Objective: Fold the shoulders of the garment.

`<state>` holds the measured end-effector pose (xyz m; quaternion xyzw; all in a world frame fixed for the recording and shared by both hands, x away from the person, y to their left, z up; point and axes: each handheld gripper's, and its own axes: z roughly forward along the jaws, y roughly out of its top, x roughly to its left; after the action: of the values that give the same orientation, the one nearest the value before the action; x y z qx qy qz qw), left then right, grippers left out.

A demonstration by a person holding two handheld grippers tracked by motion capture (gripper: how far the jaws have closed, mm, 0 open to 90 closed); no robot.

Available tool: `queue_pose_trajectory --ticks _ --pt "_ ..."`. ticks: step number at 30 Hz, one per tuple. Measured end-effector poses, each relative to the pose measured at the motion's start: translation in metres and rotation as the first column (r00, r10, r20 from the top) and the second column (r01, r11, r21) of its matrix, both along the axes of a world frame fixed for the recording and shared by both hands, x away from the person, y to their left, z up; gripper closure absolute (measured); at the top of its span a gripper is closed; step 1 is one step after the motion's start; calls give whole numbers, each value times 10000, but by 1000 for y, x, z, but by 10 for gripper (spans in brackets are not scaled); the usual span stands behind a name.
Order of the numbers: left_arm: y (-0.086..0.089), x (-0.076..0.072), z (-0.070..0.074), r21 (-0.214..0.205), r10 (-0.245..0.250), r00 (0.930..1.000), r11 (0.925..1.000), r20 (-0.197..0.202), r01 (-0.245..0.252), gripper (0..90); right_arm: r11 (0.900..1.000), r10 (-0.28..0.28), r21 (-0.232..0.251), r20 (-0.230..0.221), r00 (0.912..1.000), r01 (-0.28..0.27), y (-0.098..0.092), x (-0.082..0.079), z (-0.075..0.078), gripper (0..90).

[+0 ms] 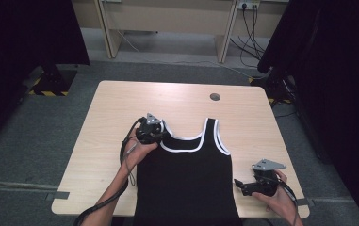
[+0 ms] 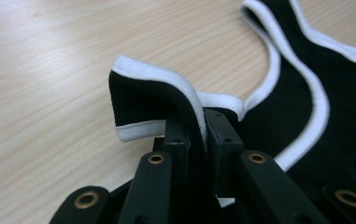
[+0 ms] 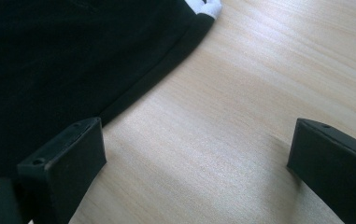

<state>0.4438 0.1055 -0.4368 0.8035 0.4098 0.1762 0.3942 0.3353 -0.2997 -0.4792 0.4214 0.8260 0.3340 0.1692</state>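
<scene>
On the light wood table (image 1: 120,108) lies a black tank top (image 1: 186,183) w/ white trim, laid flat, neckline toward the far edge, hem running off the near edge by the person. Top sits roughly mid-table, a bit toward the near side.

Left gripper (image 1: 154,128) is at the top's left shoulder strap (image 2: 152,88), jaws clamped on it. In the left gripper view the strap is pinched between the two black jaws, its end folded over & lifted off the wood, white binding curling round the fold. Rest of the neckline trim curves away to the right in that view, flat on the table. Left hand (image 1: 138,149) grips the tool from the near side, cable (image 1: 126,146) looping beside the wrist.

Right gripper (image 1: 243,186) is near the table's near right corner, just beside the top's right side edge, held by the right hand (image 1: 278,197). Jaws stand wide apart w/ nothing between them but bare wood. In the right gripper view one jaw is right by the black side seam, can't tell if touching; other jaw well clear over the table.

Far side of the table has a small round grey cap (image 1: 215,97), well apart from the top
</scene>
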Motion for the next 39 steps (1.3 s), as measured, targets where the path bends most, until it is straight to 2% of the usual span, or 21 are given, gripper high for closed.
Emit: queue_pose_trajectory --ticks 1,2,3,4,8,9,10,11,12,13,16,19,23,24,26,28,34,36,37,38,39 --pt "-3 -11 2 54 -138 9999 9999 88 137 795 10000 1 0 0 10000 -1 0 0 0 44" --pt "-3 -11 2 54 -138 9999 9999 88 137 791 10000 1 0 0 10000 -1 0 0 0 44" --pt "-5 -21 1 90 -182 9998 9998 79 182 786 10000 2 -7 1 10000 -2 0 0 0 44" --pt "-5 -21 1 90 -182 9998 9998 79 182 782 10000 2 -7 1 10000 -2 0 0 0 44" --pt "-7 -39 -5 120 -325 9995 9994 -48 325 756 10000 -1 0 -1 10000 1 0 0 0 44" --pt "-7 -47 -8 138 -447 9988 9989 -205 450 711 10000 3 -1 1 10000 -3 0 0 0 44" --pt "-7 -47 -8 138 -447 9988 9989 -205 450 682 10000 3 -1 1 10000 -3 0 0 0 44" --pt "-7 -54 -8 78 -597 9977 9982 -305 600 655 10000 2 -1 0 10000 -2 0 0 0 44" --pt "-7 -54 -8 78 -597 9977 9982 -305 600 624 10000 2 -1 0 10000 -2 0 0 0 44" --pt "-5 -58 -3 -140 -662 9973 9977 -319 658 592 10000 6 -6 0 10000 -6 0 0 0 43" --pt "-3 -59 3 -251 -713 9970 9972 -301 705 515 10000 5 -8 2 10000 -5 0 0 0 43" --pt "1 -55 12 -508 -554 9983 9972 -175 544 464 10000 11 -13 5 10000 -11 0 0 0 43" --pt "-2 -46 11 -438 -520 9983 9978 -275 508 426 10000 11 -14 9 10000 -11 0 0 0 43" --pt "-4 -41 9 -403 -484 9981 9981 -377 469 404 10000 7 -8 -9 10000 -7 0 0 0 42" --pt "-9 -21 4 -574 -332 9963 9979 -792 287 386 10000 7 -8 -8 10000 -7 0 0 0 43" --pt "-11 -8 0 -485 -180 9954 9987 -946 134 386 10000 3 -7 -3 10000 -3 0 0 0 42" --pt "-13 16 -15 -389 -198 9912 9991 -1305 148 499 10000 25 -16 2 10000 -25 0 1 0 41" --pt "-13 18 -17 -444 -260 9905 9988 -1353 202 594 10000 33 -17 7 10000 -33 0 1 0 41" --pt "-13 18 -21 -746 -499 9874 9965 -1503 390 648 10000 31 -17 4 10000 -31 0 1 0 41" --pt "-13 18 -21 -746 -499 9874 9965 -1503 390 704 10000 31 -17 4 10000 -31 0 1 0 41" --pt "-14 18 -22 -711 -601 9874 9962 -1464 501 704 10000 34 -17 6 10000 -34 0 1 0 41"
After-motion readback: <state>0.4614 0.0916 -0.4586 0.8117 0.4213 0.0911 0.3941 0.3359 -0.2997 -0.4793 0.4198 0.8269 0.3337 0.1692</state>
